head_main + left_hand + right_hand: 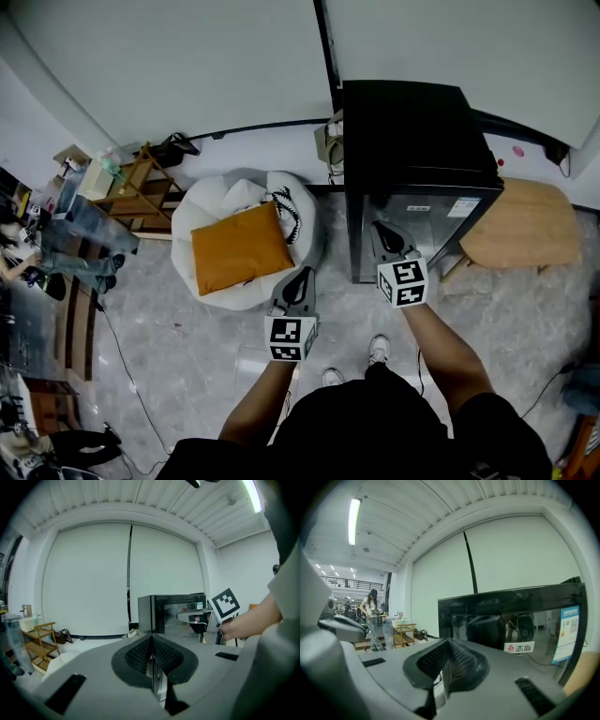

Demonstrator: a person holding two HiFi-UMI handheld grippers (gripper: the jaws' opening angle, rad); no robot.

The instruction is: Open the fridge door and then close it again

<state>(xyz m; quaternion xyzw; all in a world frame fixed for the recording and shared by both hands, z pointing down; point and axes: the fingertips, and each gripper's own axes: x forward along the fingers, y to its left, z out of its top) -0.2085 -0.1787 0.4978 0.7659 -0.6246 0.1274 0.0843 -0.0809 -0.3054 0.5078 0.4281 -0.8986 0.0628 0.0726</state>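
Left gripper: jaws were pressed together, with nothing pinched.
Right gripper: jaws were pressed together and empty; it was held just before the fridge door, and contact could not be told.
Fridge: black, and it was seen shut.
Door sticker: "志高" was read beside a red logo.
Blue label: its print was too small to be read.

print on the fridge label is too small to read.
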